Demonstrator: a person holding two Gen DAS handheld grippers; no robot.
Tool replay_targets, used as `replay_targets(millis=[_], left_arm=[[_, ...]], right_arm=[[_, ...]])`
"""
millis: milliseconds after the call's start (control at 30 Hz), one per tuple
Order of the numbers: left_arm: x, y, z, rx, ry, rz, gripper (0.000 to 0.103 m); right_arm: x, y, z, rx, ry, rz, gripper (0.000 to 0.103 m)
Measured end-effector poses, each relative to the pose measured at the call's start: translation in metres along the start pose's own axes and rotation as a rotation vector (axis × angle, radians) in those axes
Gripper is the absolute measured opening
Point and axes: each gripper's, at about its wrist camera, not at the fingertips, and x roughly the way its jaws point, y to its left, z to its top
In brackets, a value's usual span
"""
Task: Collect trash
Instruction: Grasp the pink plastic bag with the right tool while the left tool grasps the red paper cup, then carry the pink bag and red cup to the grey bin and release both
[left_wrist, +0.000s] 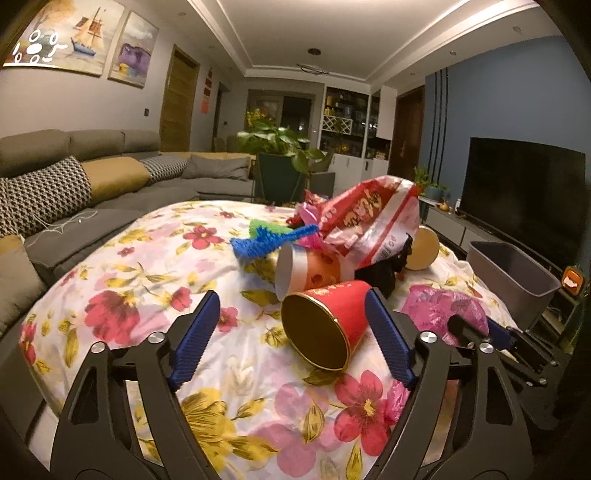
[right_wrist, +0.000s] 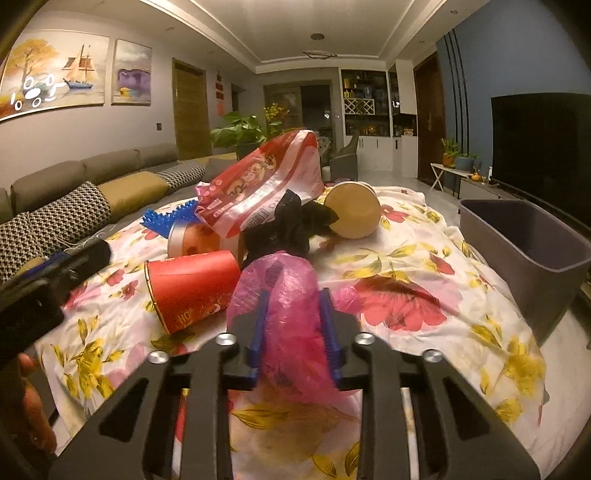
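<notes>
A pile of trash lies on a floral tablecloth (left_wrist: 122, 295). A red paper cup (left_wrist: 325, 325) lies on its side, mouth toward me, between the fingers of my open left gripper (left_wrist: 291, 317), nearer the right finger; it also shows in the right wrist view (right_wrist: 192, 288). My right gripper (right_wrist: 293, 295) is shut on a pink plastic bag (right_wrist: 284, 291), which also shows in the left wrist view (left_wrist: 443, 308). Behind lie a white-and-orange cup (left_wrist: 308, 271), a red snack bag (left_wrist: 369, 221), black crumpled trash (right_wrist: 284, 229) and a tan tub (right_wrist: 354, 216).
A grey bin (right_wrist: 524, 251) stands at the table's right edge; it also shows in the left wrist view (left_wrist: 513, 277). Blue and green spiky plastic pieces (left_wrist: 266, 240) lie behind the cups. A sofa (left_wrist: 92, 192) runs along the left, a TV (left_wrist: 524, 195) on the right.
</notes>
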Motion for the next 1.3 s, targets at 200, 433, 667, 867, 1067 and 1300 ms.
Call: replay_targets(millis=[200, 433, 667, 867, 1067, 1300], left_arm=[[0.024, -0.005, -0.009, -0.014, 0.048, -0.058, 0.058], [0.049, -0.011, -0.016, -0.033, 0.108, -0.125, 0.025], [0.052, -0.017, -0.017, -0.018, 0.104, -0.154, 0.007], [0.036, -0.021, -0.011, -0.011, 0.075, -0.164, 0.002], [0.009, -0.025, -0.001, 0.013, 0.031, -0.177, 0.002], [-0.009, -0.032, 0.005, 0.032, -0.002, -0.200, 0.002]], right_arm=[[-0.009, -0.010, 0.005, 0.018, -0.030, -0.010, 0.014], [-0.024, -0.025, 0.013, 0.040, -0.069, -0.037, 0.014], [-0.030, -0.032, 0.017, 0.049, -0.083, -0.052, 0.013], [-0.039, -0.039, 0.022, 0.057, -0.104, -0.067, 0.013], [-0.051, -0.047, 0.023, 0.070, -0.121, -0.089, 0.013], [-0.062, -0.060, 0.025, 0.092, -0.140, -0.111, 0.013]])
